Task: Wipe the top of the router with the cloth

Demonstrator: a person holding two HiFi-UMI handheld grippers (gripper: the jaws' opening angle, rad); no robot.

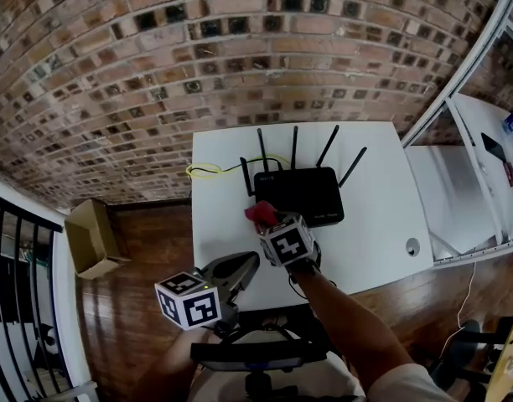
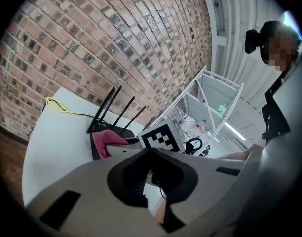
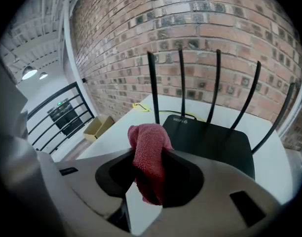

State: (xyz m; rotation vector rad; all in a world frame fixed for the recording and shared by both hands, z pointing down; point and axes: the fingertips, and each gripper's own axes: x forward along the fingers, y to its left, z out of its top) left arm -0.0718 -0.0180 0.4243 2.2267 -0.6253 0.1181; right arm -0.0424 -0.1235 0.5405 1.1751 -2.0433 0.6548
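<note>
1. Step in hand, as I see it: getting the cloth (image 3: pixel 146 137) onto the router (image 3: pixel 210 139). Wiping looks not yet begun.
2. Your right gripper (image 3: pixel 147 153) is squeezed tight on the red cloth. The cloth sticks up above the jaws and hangs down below them.
3. In the head view, the cloth is in the middle of the frame, at the router's lower left corner. I cannot tell if it touches the router.
4. The black router lies flat on the white table (image 1: pixel 370 233), just above the right gripper in the head view.
5. Your left gripper (image 2: pixel 151 151) is at the lower middle of the head view. Its jaws are together and hold nothing.
6. Next, I think you must put the cloth down on the flat black top. Then slide it across, pressing softly. Keep away from the antennas (image 3: pixel 152 88) at the back.
7. Count: one router, five antennas, one cloth, two grippers, one yellow cable (image 1: pixel 208 171), one box (image 1: pixel 93 237).
</note>
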